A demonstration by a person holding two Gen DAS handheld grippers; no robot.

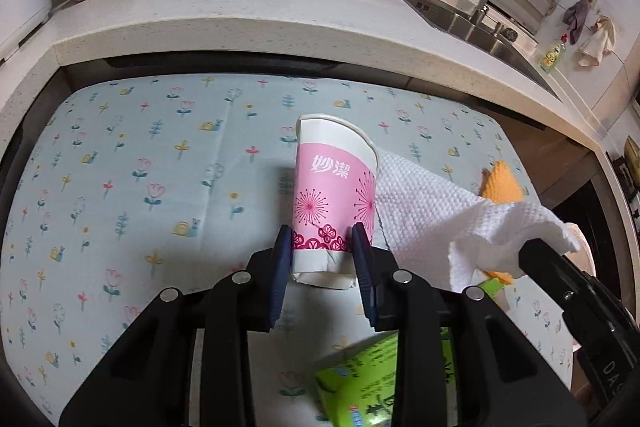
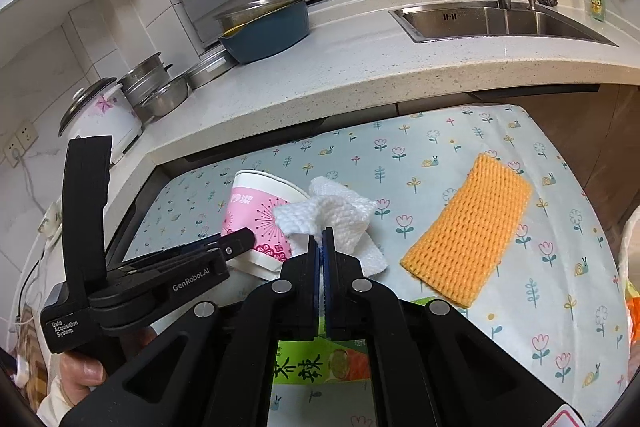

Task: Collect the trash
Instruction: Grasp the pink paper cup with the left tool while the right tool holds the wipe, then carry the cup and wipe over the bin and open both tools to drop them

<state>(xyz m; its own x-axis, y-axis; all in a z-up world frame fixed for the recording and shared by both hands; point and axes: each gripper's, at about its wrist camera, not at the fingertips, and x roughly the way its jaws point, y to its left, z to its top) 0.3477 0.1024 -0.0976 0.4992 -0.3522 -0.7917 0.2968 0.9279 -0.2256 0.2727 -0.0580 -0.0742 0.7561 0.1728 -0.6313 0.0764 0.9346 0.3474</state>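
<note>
A pink and white paper cup (image 1: 334,187) hangs tilted over the flowered tablecloth (image 1: 140,187), its crumpled base pinched between the blue pads of my left gripper (image 1: 320,239). A white paper towel (image 1: 432,223) stretches from beside the cup to my right gripper (image 1: 536,251). In the right wrist view my right gripper (image 2: 321,239) is shut on that towel (image 2: 336,219), just right of the cup (image 2: 256,211) and the left gripper (image 2: 240,241). A green packet (image 2: 316,363) lies on the cloth under both grippers.
An orange knitted cloth (image 2: 468,231) lies on the table to the right. Behind runs a stone counter (image 2: 360,75) with a sink (image 2: 500,21), a blue basin (image 2: 264,31), steel bowls (image 2: 160,91) and a rice cooker (image 2: 104,115). A plastic bag (image 2: 630,267) shows at the right edge.
</note>
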